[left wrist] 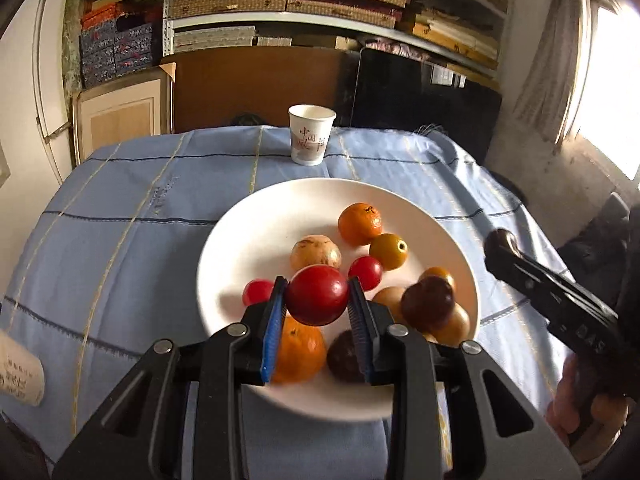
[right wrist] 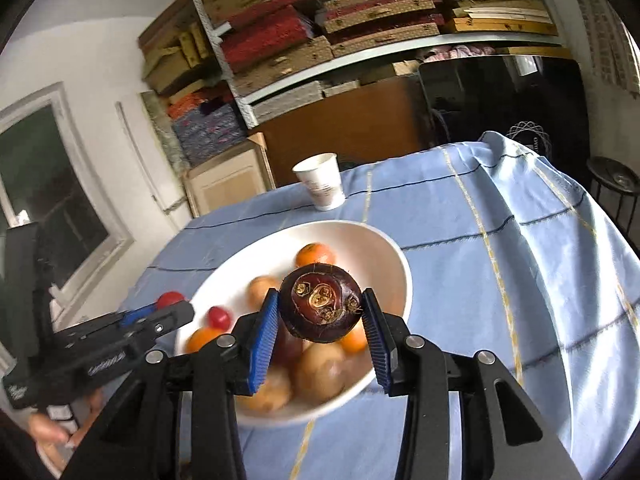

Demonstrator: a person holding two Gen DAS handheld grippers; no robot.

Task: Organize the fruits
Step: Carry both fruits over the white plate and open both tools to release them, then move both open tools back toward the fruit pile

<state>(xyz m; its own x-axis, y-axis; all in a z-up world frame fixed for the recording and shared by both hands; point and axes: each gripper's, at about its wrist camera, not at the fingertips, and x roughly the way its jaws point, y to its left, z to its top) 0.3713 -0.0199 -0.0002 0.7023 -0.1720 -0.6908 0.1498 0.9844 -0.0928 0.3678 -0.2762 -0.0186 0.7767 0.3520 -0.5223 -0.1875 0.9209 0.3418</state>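
A white plate (left wrist: pixel 224 256) on the blue tablecloth holds several fruits: oranges, small red tomatoes, brownish round fruits and a dark one. My left gripper (left wrist: pixel 317 300) is shut on a red tomato (left wrist: pixel 316 295) and holds it above the plate's near side. My right gripper (right wrist: pixel 320 312) is shut on a dark brown round fruit (right wrist: pixel 320 304), a water-chestnut-like bulb, above the plate (right wrist: pixel 394 264). The right gripper also shows in the left wrist view (left wrist: pixel 500 240), at the plate's right edge. The left gripper shows in the right wrist view (right wrist: pixel 168 306) with the red tomato (right wrist: pixel 170 300).
A white paper cup (left wrist: pixel 311 134) stands on the cloth behind the plate; it also shows in the right wrist view (right wrist: pixel 322 184). A rolled paper (left wrist: pixel 18 376) lies at the left table edge. Shelves with boxes and a brown board stand behind the table.
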